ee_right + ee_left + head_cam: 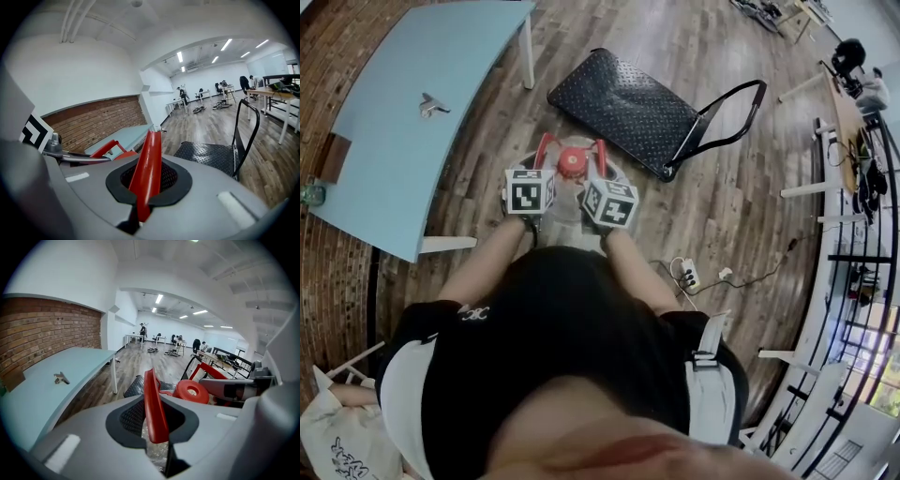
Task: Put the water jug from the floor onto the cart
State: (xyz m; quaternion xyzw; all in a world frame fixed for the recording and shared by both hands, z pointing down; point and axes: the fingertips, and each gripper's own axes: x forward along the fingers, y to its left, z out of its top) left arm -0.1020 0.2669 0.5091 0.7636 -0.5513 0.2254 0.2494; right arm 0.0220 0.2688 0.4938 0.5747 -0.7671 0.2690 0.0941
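The water jug is clear with a red cap and two red handles. In the head view it hangs just below and ahead of my hands, near the black platform cart on the wood floor. My left gripper is shut on the jug's left red handle; my right gripper is shut on the right red handle. The cap shows in the left gripper view, beside the right gripper. The cart, with its black push bar, lies ahead in the right gripper view.
A light blue table stands at the left with a small metal object on it. A power strip and cable lie on the floor to the right. Desks and shelving line the right side. A brick wall runs behind the table.
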